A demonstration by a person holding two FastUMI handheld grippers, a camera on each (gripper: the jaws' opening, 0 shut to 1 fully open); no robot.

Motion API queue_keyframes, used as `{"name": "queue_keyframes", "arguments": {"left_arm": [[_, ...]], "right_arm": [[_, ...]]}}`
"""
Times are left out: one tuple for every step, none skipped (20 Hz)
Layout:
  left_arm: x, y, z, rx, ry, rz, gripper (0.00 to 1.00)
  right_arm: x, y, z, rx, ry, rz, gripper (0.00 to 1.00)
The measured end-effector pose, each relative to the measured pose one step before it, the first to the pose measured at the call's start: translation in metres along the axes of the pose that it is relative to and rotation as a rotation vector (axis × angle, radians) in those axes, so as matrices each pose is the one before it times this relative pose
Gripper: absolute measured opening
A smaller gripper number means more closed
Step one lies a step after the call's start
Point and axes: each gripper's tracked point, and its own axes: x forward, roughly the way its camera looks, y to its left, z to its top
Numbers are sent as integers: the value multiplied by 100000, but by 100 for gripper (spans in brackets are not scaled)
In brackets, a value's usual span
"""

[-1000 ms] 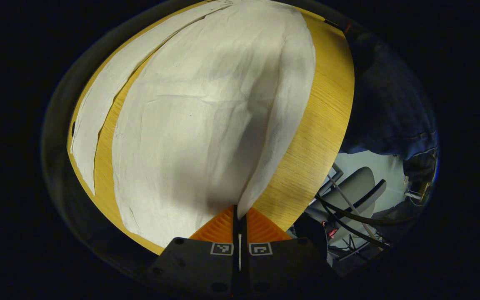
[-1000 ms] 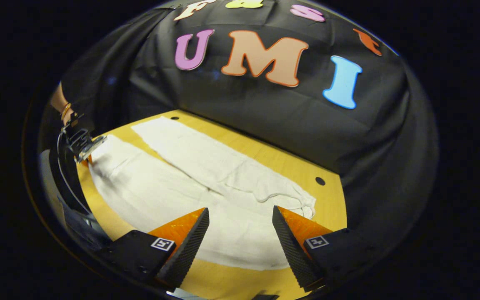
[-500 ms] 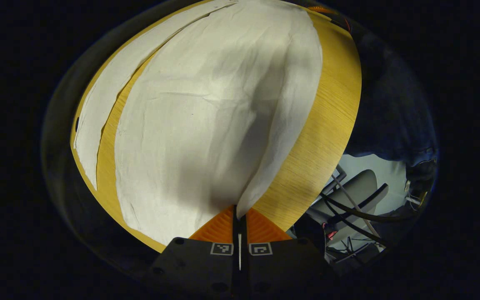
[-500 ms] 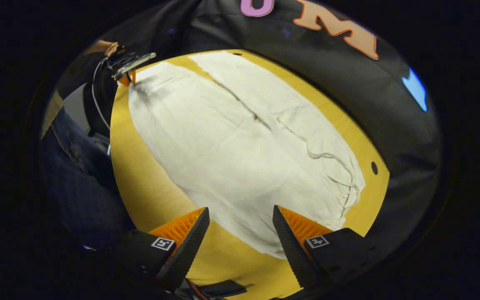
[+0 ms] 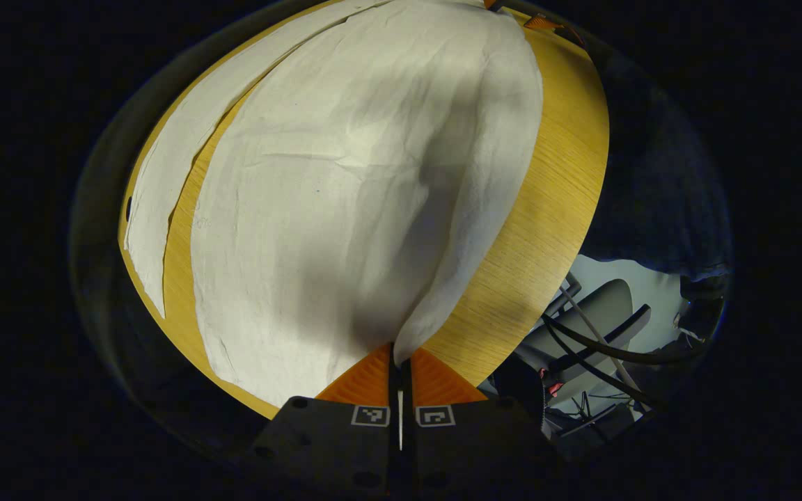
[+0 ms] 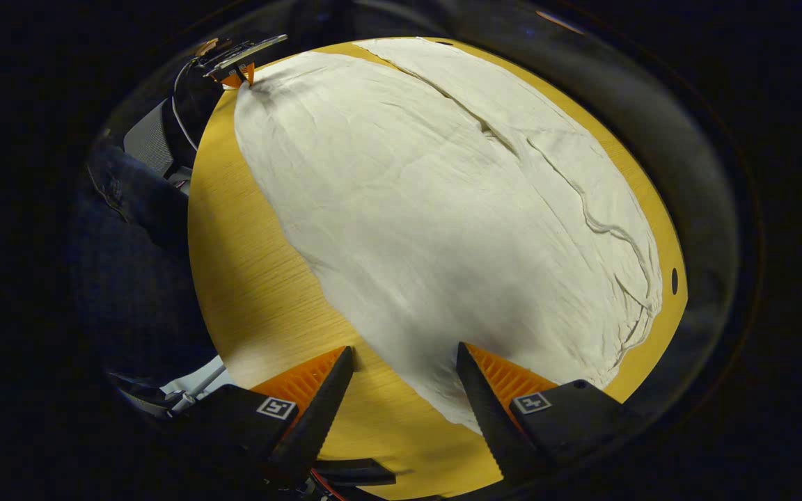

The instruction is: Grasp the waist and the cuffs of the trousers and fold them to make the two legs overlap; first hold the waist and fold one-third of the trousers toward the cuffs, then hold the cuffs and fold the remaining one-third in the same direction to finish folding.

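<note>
pale cloth trousers [image 6: 443,209] are lying flat on the wooden table [image 6: 255,278], legs not yet overlapping. left gripper [image 5: 399,362] is pinching a cuff corner, fingers closed together on it; right gripper [image 6: 404,376] is hovering wide apart over the waist edge, gripping nothing. every fold is pending.

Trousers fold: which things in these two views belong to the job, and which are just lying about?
Part of the job:
- white trousers, spread on the table
- left gripper, shut on the trousers' edge
- right gripper, open at the waist corner

Just lying about:
- wooden table
- grey chair and cables beyond the table
</note>
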Motion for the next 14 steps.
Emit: {"name": "queue_keyframes", "arguments": {"left_arm": [[-54,-18,-16,754,696,-177,0],[5,31,-8,309,548,-516,0],[-49,-32,13,3,650,-751,0],[8,-49,-14,-189,539,-797,0],[12,-36,62,-303,514,-738,0],[-6,-42,71,-286,402,-595,0],[-23,-18,38,-323,30,-435,0],[-16,-63,46,-349,-306,-399,0],[-16,36,-18,-754,-594,-369,0],[-22,-64,11,-1109,-624,-366,0],[48,41,-132,-1261,-748,-335,0],[-43,-48,8,-1210,-554,-252,0],[-1,19,-26,-895,-702,-300,0],[-45,-10,41,-854,-914,-401,0]], "right_arm": [[-70,-82,108,-313,136,441,96],[63,-4,35,-40,413,-284,97],[24,58,-194,324,509,-216,95],[-32,-37,83,-55,295,-230,90],[-6,-78,59,113,805,-559,83],[37,-121,-49,86,731,-401,71],[39,-135,124,-251,559,-761,65],[-120,-370,174,-326,527,-1192,53],[-226,-692,349,-327,285,-2528,44],[17,-686,104,-180,-90,-2702,24],[2,-146,2,358,823,-435,12],[188,49,-140,68,476,-1701,7],[150,81,-50,1798,1132,-681,12],[-186,-198,33,476,339,-445,5]]}}
